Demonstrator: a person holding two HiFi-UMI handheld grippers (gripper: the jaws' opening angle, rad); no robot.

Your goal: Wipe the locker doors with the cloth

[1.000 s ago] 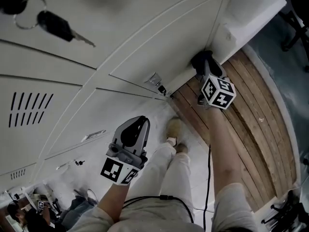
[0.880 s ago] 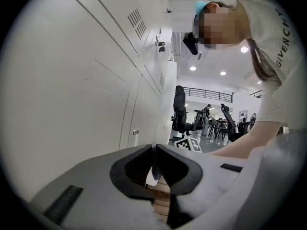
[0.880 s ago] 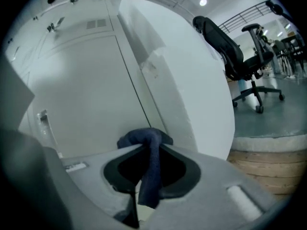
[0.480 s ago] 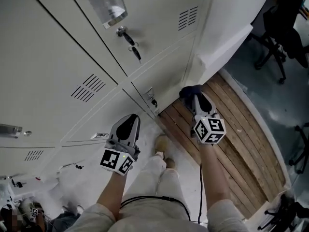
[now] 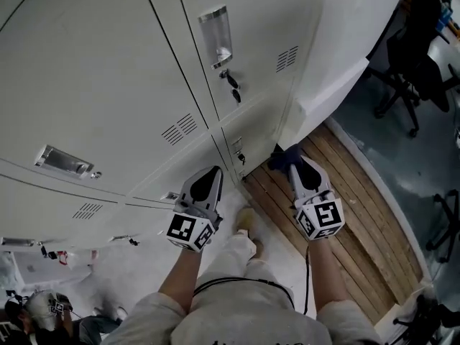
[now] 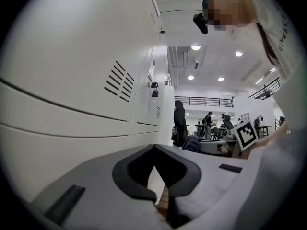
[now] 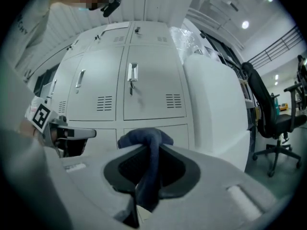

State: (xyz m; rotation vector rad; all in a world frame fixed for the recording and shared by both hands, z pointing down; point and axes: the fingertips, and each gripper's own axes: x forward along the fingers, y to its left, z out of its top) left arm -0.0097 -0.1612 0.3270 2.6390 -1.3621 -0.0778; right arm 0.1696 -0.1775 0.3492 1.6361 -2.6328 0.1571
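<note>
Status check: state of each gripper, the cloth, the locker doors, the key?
left gripper: shut, nothing between the jaws.
right gripper: shut on cloth.
cloth: bunched, pinched in the right jaws; contact with a door unclear.
locker doors: all closed.
key: hanging in an upper door's lock.

The only lettering I can make out is on the person's pale shirt point(image 6: 282, 35). At the upper right of the left gripper view, dark capitals run down the cloth and read roughly "GIVENCH", cut off at the frame edge. At the upper left of the right gripper view, only "CHY" shows. Low in the head view, the left cube point(image 5: 191, 233) and right cube point(image 5: 321, 220) carry black-and-white square codes, not letters.
</note>
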